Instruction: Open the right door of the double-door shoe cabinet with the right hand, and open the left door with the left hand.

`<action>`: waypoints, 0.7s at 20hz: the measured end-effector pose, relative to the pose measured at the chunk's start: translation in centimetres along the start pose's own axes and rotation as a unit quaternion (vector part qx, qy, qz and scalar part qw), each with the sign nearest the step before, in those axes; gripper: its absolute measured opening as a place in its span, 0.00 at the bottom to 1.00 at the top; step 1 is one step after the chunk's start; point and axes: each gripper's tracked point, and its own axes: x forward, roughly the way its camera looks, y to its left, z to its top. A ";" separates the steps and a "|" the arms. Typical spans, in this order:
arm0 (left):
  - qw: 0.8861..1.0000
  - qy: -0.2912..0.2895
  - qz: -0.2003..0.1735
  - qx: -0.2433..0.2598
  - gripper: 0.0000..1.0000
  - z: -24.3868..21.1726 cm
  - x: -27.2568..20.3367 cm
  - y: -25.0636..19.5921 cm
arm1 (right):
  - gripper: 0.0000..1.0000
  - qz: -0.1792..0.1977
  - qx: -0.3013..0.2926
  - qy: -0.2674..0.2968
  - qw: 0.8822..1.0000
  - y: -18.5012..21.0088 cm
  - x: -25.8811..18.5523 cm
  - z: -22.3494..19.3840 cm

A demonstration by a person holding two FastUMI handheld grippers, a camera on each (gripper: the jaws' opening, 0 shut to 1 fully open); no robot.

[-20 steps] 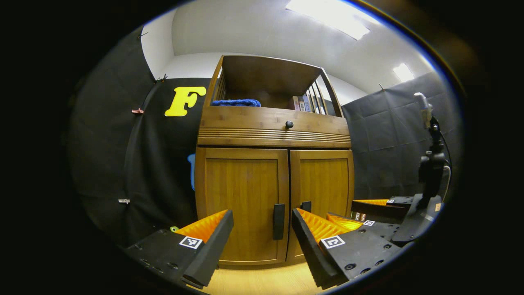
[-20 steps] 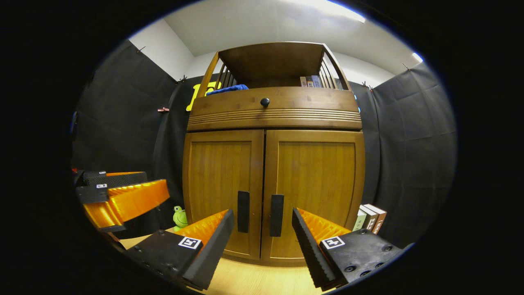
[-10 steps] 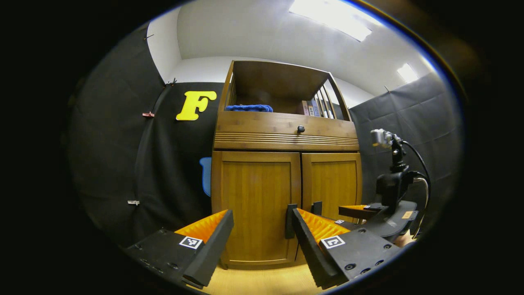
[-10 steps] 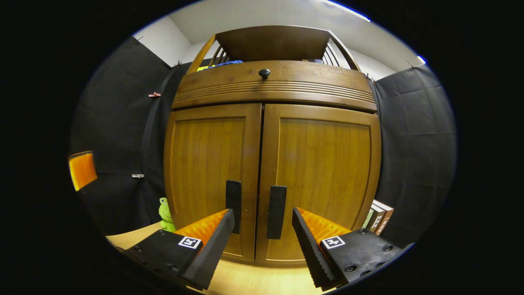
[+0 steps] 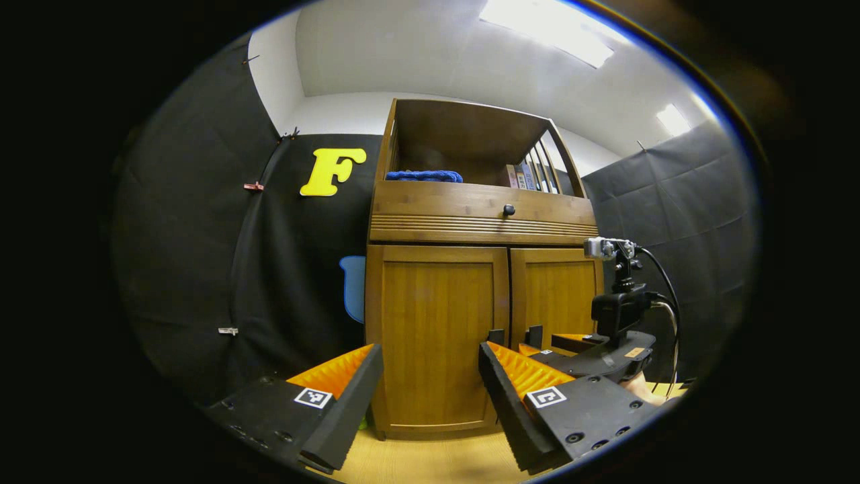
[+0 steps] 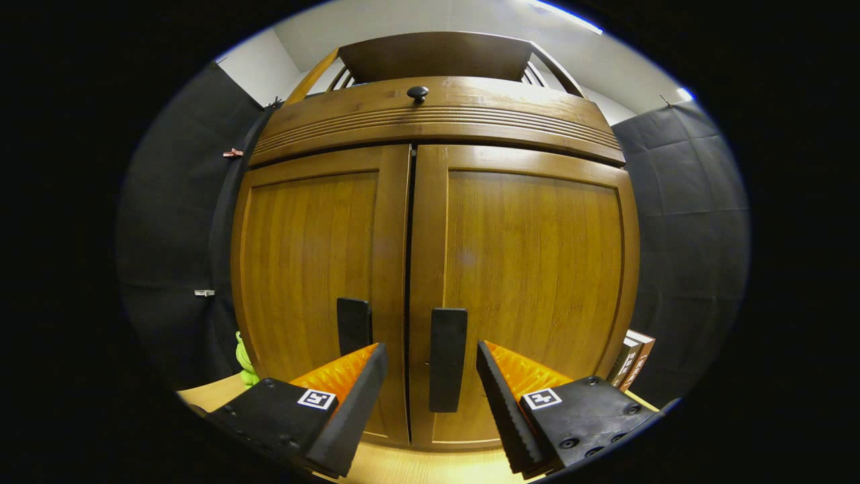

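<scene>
The shoe cabinet [image 6: 430,222] stands on the wooden surface [image 5: 430,460] before the black wall, and both doors are shut. The right door [image 6: 531,269] is close in front of the right gripper [image 6: 430,380], whose fingers are spread with the right handle [image 6: 448,359] between them, not touching. The left door [image 5: 437,329] is farther from the left gripper [image 5: 430,380], also spread wide and holding nothing. A green toy frog [image 6: 243,359] sits left of the cabinet.

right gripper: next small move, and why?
Probably ease the right gripper forward, then close on the right door handle. It is open, the handle stands centred between its fingers, and both doors look shut.
</scene>
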 end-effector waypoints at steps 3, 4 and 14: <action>1.000 0.000 0.006 0.002 0.89 0.0 -0.3 0.6 | 0.78 -0.020 -0.014 0.001 1.000 -0.9 1.4 -0.7; 1.000 -0.002 0.007 0.003 0.89 0.1 -0.3 0.8 | 0.78 -0.020 -0.014 0.005 1.000 -0.9 1.7 -1.2; 1.000 0.009 0.014 0.007 0.89 -1.0 0.6 2.3 | 0.43 -0.025 -0.003 0.026 0.999 -0.9 4.8 -4.1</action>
